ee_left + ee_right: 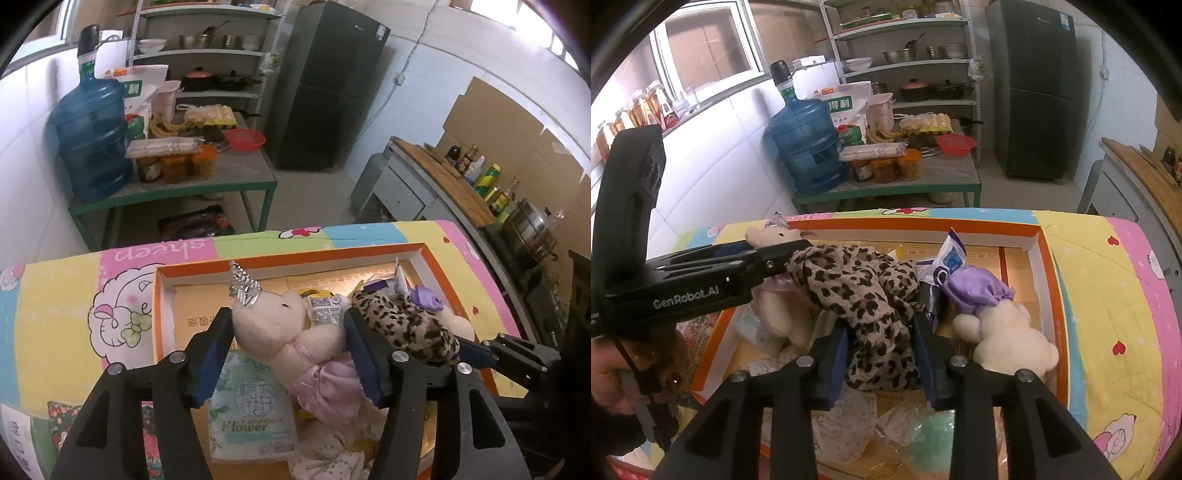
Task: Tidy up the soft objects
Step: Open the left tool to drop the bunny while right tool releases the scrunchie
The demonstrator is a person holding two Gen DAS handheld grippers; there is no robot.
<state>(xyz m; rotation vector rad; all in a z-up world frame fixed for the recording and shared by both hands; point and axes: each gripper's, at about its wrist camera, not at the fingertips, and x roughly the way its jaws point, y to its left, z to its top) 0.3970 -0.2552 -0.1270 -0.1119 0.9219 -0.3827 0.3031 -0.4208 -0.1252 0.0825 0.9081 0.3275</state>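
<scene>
While the left gripper (288, 332) clamps its blue pads on the cream plush toy with a silver horn (273, 325), the right gripper (882, 345) is clenched on the leopard-print cloth (864, 291). Both soft things sit over the orange-rimmed box (295, 254), which rests on a colourful cartoon-print quilt (55, 302). To the right inside the box lies a white plush with a purple hat (1004, 328). A "Flower" tissue pack (251, 413) lies near the left gripper, under the horned toy.
</scene>
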